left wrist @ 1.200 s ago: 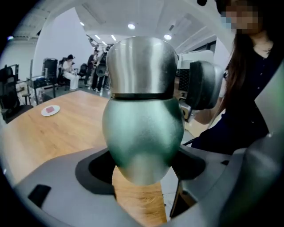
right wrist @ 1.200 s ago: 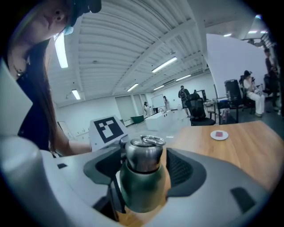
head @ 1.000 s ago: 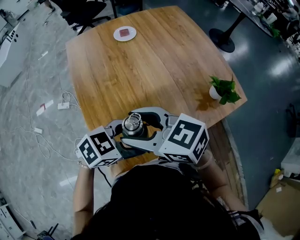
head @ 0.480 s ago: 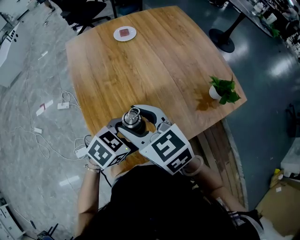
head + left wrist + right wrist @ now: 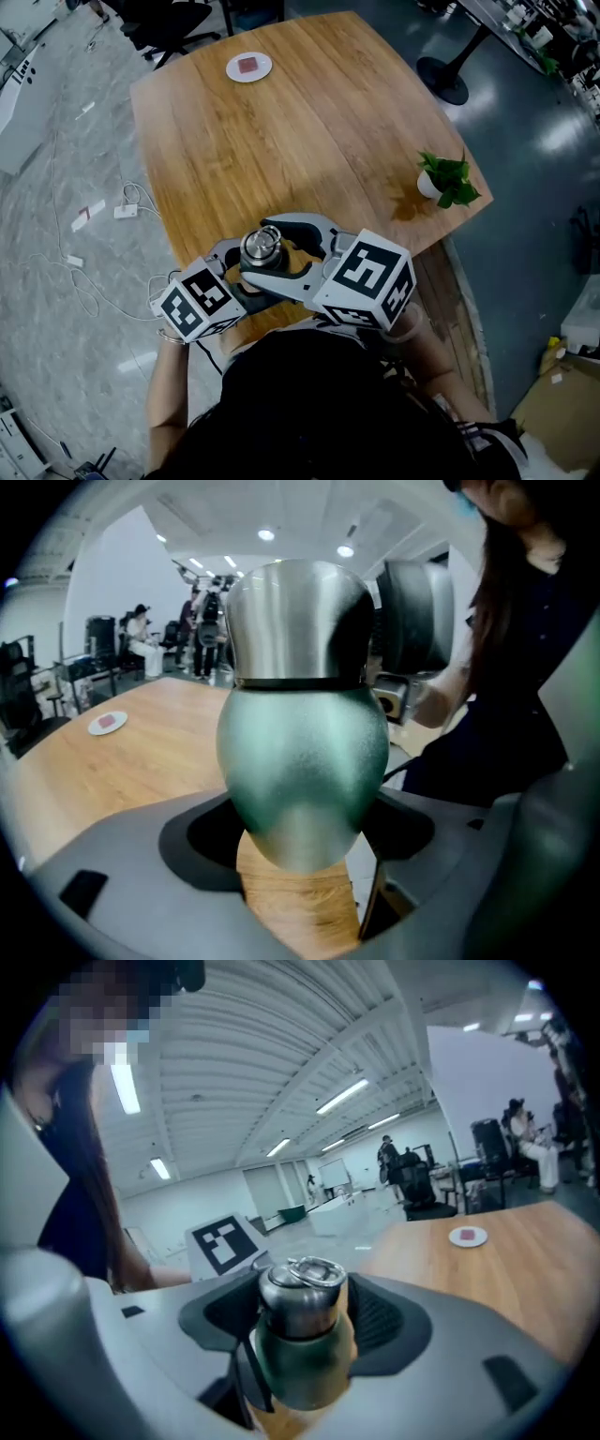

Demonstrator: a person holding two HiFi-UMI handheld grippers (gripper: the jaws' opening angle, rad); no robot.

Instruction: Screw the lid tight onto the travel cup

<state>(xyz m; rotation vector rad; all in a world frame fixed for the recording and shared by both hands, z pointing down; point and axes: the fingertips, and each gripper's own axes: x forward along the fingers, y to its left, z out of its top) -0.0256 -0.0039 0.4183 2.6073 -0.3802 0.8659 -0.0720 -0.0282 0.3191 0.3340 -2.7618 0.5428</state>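
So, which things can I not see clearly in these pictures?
- Threads under the lid: hidden inside it in every view, so tightness cannot be judged.
- Whether the travel cup touches the table: the left gripper and right gripper cover its base in the head view.
- Reddish item on the white plate: too small in the head view.

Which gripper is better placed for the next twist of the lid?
Right: the right gripper has its jaws on the steel lid, while the left gripper clamps the green travel cup, steadying it.
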